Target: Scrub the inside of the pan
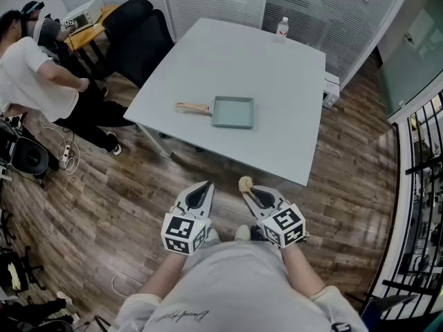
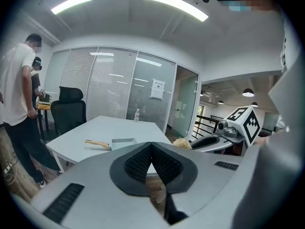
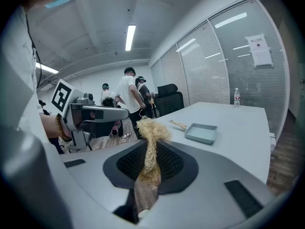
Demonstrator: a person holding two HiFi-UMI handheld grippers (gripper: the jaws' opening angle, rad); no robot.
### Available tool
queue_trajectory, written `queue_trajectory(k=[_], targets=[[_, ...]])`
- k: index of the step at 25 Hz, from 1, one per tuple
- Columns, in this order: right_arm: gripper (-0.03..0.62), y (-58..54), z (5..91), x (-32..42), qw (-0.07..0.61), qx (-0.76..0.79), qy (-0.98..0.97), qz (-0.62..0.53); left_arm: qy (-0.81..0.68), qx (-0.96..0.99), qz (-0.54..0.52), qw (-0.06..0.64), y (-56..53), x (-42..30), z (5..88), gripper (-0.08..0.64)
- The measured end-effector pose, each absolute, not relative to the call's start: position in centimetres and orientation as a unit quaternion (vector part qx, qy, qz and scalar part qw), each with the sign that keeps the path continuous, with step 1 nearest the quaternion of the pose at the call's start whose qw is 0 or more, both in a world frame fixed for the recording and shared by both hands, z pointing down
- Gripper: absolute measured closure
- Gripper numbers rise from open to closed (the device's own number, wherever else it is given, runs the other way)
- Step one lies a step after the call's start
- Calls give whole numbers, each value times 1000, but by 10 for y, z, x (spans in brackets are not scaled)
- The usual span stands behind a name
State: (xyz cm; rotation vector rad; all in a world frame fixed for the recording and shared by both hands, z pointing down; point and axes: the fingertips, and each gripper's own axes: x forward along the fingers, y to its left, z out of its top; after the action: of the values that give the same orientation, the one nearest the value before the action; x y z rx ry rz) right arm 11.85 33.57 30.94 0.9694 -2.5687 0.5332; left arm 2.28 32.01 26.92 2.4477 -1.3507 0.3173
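The pan (image 1: 233, 111) lies on the grey counter (image 1: 228, 54), its wooden handle (image 1: 193, 107) pointing left. It is well apart from the left tool (image 1: 202, 187) and right tool (image 1: 248, 193), which we hold low over the wood floor (image 1: 138, 185). The head view shows only a straw tuft at the right tool. That tool's own view shows it pinching a brush (image 3: 151, 128) by its stem, bristles above the jaws. The left gripper view shows its jaws pressed together, holding nothing. A bottle (image 1: 282, 27) stands at the counter's far edge.
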Motion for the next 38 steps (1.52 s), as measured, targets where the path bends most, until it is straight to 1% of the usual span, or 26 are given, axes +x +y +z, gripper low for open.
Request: queue_trajectory(k=[8, 14, 27, 38], targets=[[518, 341, 302, 98, 175, 337, -907, 181, -473, 860, 108, 159, 323, 5, 265, 549], [517, 343, 297, 86, 159, 344, -905, 194, -467, 862, 109, 163, 327, -10, 266, 549], [517, 348, 296, 60, 158, 363, -897, 194, -456, 869, 104, 160, 331, -44, 273, 549], [517, 312, 307, 52, 157, 348, -904, 194, -459, 868, 102, 159, 296, -47, 283, 549]])
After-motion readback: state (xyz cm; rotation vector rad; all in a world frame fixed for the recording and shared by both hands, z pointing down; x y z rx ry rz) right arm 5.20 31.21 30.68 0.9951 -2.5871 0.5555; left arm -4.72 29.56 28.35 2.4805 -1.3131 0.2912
